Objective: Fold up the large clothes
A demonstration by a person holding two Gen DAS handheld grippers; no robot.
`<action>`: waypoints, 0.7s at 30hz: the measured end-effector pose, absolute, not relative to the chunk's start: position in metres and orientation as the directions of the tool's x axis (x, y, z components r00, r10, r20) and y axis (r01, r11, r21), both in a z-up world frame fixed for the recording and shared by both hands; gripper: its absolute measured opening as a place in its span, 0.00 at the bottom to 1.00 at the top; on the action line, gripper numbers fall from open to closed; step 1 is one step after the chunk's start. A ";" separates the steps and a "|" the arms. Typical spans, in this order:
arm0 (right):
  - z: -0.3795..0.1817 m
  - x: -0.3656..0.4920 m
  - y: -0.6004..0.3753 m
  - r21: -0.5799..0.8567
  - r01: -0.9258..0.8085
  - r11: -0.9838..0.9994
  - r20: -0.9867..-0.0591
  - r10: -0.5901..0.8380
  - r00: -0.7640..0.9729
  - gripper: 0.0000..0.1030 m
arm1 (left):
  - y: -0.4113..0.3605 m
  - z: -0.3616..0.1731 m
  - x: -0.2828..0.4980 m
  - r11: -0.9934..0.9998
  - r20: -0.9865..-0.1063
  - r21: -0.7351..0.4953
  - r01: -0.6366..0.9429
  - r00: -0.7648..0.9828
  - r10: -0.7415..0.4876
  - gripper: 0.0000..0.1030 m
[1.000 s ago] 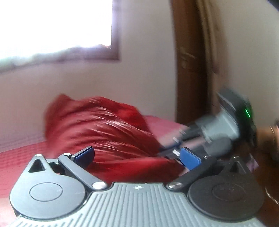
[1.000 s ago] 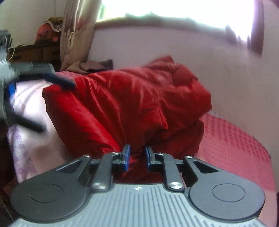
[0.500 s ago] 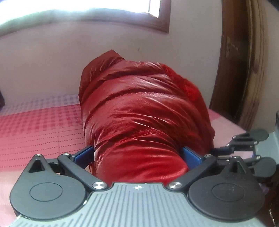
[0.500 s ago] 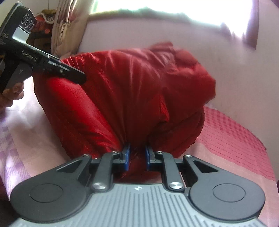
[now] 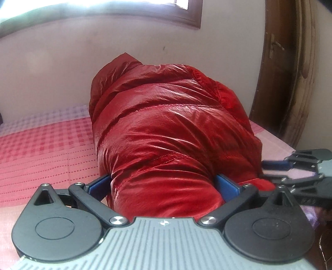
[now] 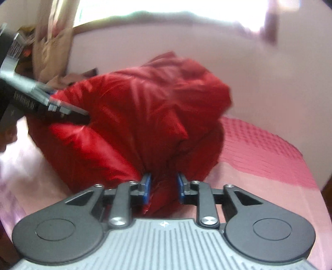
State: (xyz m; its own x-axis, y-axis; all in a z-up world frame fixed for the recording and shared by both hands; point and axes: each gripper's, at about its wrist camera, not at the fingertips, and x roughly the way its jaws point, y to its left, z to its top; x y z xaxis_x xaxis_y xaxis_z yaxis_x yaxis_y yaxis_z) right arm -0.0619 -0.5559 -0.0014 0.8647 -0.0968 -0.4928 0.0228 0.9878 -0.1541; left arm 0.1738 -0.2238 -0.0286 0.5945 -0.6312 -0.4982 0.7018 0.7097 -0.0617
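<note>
A shiny red puffer jacket [image 5: 172,133] lies bunched in a thick roll on the pink bed [image 5: 45,149]. My left gripper [image 5: 164,184] is wide open, with the near end of the roll pushed in between its blue pads. My right gripper [image 6: 164,184] has its pads a little apart with a fold of the jacket [image 6: 141,124] still between them. The right gripper also shows at the right edge of the left wrist view [image 5: 298,166]. The left gripper shows at the left of the right wrist view [image 6: 41,99], pressed into the jacket's side.
The bed runs along a pale wall under a bright window [image 5: 103,8]. A dark wooden door frame [image 5: 286,72] stands at the right. A beige curtain [image 6: 51,47] and cluttered furniture are at the far left in the right wrist view.
My left gripper swung round from the side and came up against the jacket's end, straddling it. My right gripper's pads have parted from their tight pinch on the fold.
</note>
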 end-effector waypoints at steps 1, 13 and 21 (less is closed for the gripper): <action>0.002 -0.065 -0.560 -0.121 0.051 0.991 -0.488 -0.104 0.866 0.42 | -0.225 -0.028 0.174 0.710 -0.501 -0.062 0.701 0.594 -0.630 1.00; 0.027 -0.030 -0.612 0.326 0.177 0.929 -0.478 0.000 0.879 1.00 | -0.228 -0.027 0.175 0.713 -0.510 -0.058 0.698 0.594 -0.623 1.00; -0.015 0.002 -0.640 0.517 0.142 0.844 -0.477 0.146 0.867 1.00 | -0.230 -0.026 0.175 0.715 -0.517 -0.057 0.697 0.592 -0.618 1.00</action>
State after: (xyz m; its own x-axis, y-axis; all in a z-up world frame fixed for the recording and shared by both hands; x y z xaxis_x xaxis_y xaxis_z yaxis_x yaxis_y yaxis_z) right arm 0.0018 -0.6403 -0.0151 0.8670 0.1458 -0.4765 0.1421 0.8442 0.5168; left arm 0.1753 -0.2300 -0.0263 0.5921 -0.6181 -0.5170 0.6969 0.7149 -0.0566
